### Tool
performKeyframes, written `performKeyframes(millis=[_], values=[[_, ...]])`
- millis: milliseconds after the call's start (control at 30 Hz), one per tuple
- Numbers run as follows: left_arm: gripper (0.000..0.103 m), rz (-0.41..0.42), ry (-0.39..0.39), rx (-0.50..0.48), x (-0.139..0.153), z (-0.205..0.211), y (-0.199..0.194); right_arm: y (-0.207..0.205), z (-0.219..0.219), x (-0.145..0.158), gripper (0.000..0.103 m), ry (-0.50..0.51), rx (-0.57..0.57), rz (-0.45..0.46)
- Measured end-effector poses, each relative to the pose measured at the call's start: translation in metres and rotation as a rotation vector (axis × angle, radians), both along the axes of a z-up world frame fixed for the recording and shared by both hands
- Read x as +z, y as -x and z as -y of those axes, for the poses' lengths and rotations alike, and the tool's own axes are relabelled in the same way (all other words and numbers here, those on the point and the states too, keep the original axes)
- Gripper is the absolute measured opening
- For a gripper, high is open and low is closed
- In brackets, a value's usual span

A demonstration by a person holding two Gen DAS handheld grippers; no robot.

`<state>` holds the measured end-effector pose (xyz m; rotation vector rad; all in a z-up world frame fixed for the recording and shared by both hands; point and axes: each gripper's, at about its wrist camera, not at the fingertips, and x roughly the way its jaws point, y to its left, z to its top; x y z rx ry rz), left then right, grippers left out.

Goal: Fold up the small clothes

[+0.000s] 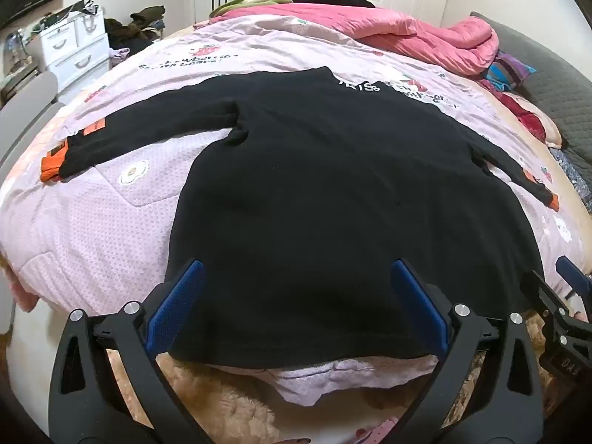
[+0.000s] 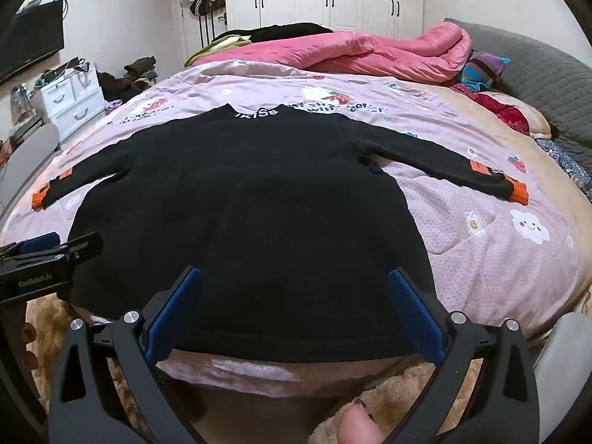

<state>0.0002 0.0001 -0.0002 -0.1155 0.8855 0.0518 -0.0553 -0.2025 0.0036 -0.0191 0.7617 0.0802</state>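
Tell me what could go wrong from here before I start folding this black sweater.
1. The hem lies at the bed's edge, over the pink quilt; a low pinch could catch the quilt too.
2. Both sleeves, left sleeve and right sleeve, are spread wide and may drag or bunch if the body is folded first.
3. The left gripper and right gripper, both open, sit close together and might collide.

The left tool (image 1: 294, 303) is built from black plastic arms with triangular cut-outs; silver round screws are set at the joints, and blue textured pads (image 1: 177, 307) line its fingers. The right tool (image 2: 294, 309) is made alike. White lettering "GenRobot.AI" is printed on the left tool's side. A bare fingertip (image 2: 357, 425) is seen.
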Motion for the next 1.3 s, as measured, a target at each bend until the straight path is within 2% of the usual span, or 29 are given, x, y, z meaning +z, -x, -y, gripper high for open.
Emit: performKeyframes(millis=[300, 400, 1300], values=[[0.095, 0.008, 0.008, 0.004, 0.002, 0.000, 0.001, 0.014, 0.001, -0.004, 0.099, -0.016, -0.016, 0.020], [0.095, 0.008, 0.011, 0.001, 0.002, -0.003, 0.001, 0.005, 0.004, -0.003, 0.099, -0.019, -0.026, -0.001], [0.095, 0.004, 0.026, -0.012, 0.000, 0.001, -0.002, 0.004, 0.002, 0.001, 0.099, -0.004, -0.032, 0.014]])
